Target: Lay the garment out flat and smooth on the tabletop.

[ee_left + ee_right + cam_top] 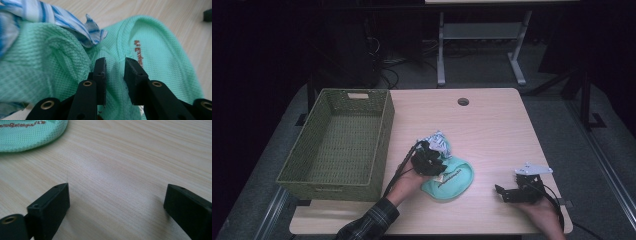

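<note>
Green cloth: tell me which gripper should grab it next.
Left. The left gripper already sits over the green cloth, jaws straddling a fold. The right gripper rests apart on bare table, jaws wide.

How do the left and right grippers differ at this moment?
The left gripper has its fingers nearly together over the mint-green cloth; the right gripper has fingers spread wide over bare table. The left sits mid-table, the right near the front edge. Both are black and hand-held.

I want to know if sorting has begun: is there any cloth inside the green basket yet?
No, the green basket shows only its bare woven floor, and the mint cloth lies on the table.
</note>
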Action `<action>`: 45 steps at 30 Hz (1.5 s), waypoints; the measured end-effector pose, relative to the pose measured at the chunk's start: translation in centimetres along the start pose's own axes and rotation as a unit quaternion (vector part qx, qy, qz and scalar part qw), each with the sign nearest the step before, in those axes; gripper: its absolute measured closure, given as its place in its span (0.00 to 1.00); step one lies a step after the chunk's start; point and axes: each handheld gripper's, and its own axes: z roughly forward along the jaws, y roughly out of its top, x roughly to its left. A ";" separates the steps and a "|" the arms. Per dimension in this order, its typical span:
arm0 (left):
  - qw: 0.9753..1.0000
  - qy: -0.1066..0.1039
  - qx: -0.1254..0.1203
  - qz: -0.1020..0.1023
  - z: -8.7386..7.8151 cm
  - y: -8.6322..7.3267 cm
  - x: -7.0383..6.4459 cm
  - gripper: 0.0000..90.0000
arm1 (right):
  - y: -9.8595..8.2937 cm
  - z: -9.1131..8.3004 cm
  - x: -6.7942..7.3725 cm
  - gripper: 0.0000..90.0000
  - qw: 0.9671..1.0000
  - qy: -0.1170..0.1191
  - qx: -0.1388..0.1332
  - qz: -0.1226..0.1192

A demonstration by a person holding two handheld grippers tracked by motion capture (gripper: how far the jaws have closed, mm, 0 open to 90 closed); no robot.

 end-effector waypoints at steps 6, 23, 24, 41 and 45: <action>1.000 -0.004 0.014 -0.001 0.9 -0.5 0.0 0.79 | 0.1 -0.4 -0.3 0.23 1.000 0.006 -0.010 0.008; 0.999 0.021 -0.021 -0.016 -2.3 -1.5 -0.1 0.76 | 4.3 0.9 1.3 0.50 0.996 0.078 -0.044 -0.032; 0.999 0.024 -0.019 -0.021 -2.4 -1.7 -0.1 0.76 | 4.6 1.1 1.4 0.51 0.995 0.081 -0.042 -0.033; 0.997 0.056 -0.025 -0.053 -3.6 -3.3 0.7 0.66 | 8.0 5.3 3.3 0.71 0.988 0.133 -0.035 -0.069; 0.996 0.065 -0.028 -0.054 -3.7 -3.3 1.0 0.66 | 8.4 6.1 3.4 0.78 0.988 0.134 -0.026 -0.074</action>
